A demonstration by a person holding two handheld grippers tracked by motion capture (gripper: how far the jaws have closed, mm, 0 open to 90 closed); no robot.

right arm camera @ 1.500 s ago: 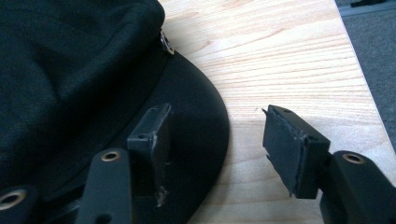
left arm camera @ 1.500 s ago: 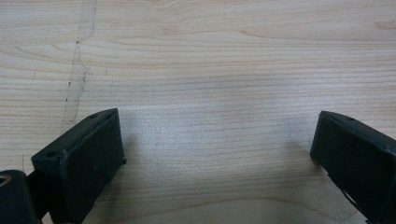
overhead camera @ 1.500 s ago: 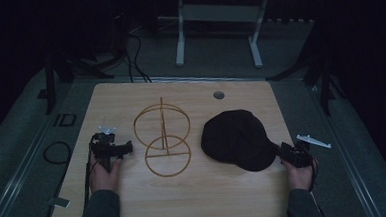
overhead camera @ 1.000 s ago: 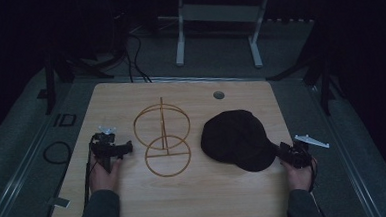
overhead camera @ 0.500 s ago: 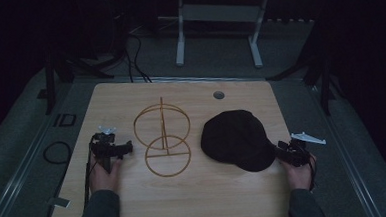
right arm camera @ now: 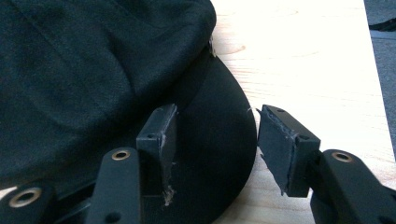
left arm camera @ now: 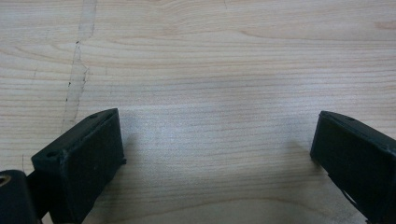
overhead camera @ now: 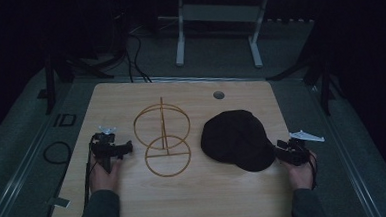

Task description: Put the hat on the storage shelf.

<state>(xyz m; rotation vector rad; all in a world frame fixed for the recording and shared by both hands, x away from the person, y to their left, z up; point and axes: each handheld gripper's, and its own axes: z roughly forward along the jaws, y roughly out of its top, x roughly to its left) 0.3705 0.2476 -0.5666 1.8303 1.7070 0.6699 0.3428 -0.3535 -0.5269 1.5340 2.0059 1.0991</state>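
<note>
Cap (right arm camera: 93, 70) crown cut off at 9 and 12 o'clock edges in right gripper view. Brim partly hidden behind one jaw. Pad contact with brim cannot be judged. Wire stand (overhead camera: 163, 140) joints too small to be told.

Your cap (overhead camera: 235, 139) is plain black all over, crown and brim alike, with no print visible; close up in the right gripper view the cloth reads as a dark charcoal weave. Your table (overhead camera: 136, 201) is pale wood with fine streaked grain running along its length, and one lighter scuffed stripe shows in the left gripper view. A small grey disc (overhead camera: 219, 94) is set in the top near its far edge. The wire stand (overhead camera: 163, 140) is golden yellow throughout. Your left gripper (overhead camera: 114, 150) and right gripper (overhead camera: 283, 151) are matt black, with brass-coloured rivets on the right one's arms and a pale grey plate on each. Your sleeves are dark grey-green. The floor is dull grey-green.
</note>
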